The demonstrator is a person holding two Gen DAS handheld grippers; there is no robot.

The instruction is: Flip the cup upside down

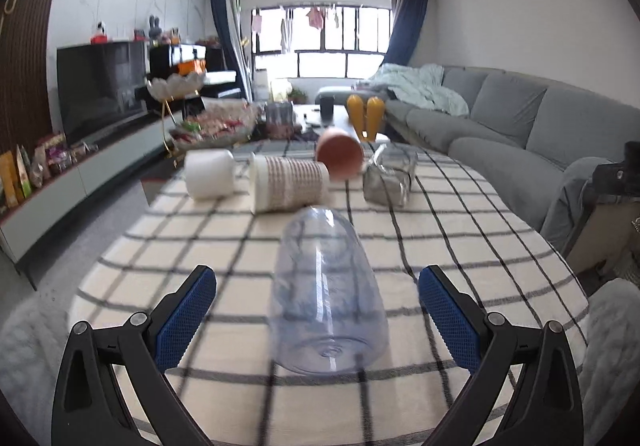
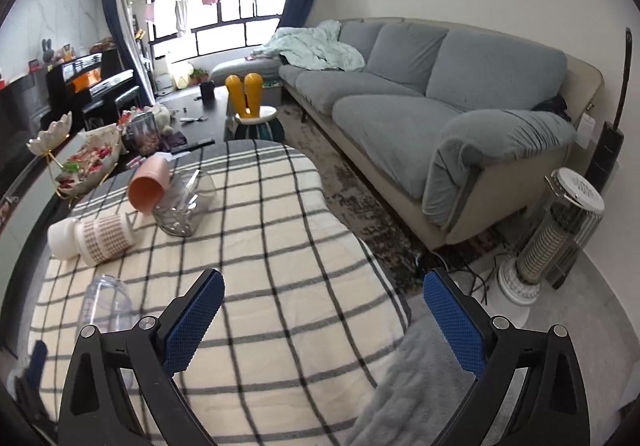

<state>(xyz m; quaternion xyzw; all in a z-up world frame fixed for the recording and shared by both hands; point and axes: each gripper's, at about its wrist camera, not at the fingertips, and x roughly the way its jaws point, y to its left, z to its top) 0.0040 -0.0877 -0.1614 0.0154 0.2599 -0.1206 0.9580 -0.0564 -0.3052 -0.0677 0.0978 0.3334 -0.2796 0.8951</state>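
A clear bluish plastic cup [image 1: 326,298] lies on its side on the checked tablecloth [image 1: 460,246], its base toward me. My left gripper [image 1: 318,282] is open, one blue-padded finger on each side of the cup, not touching it. My right gripper [image 2: 324,286] is open and empty over the table's right edge. The clear cup also shows at the left in the right wrist view [image 2: 105,306].
Further back lie a white cup [image 1: 210,173], a patterned cup [image 1: 290,183], a pink cup [image 1: 340,153] and a clear glass container [image 1: 390,175]. A grey sofa [image 2: 420,101] stands to the right, a heater [image 2: 556,230] on the floor beside it.
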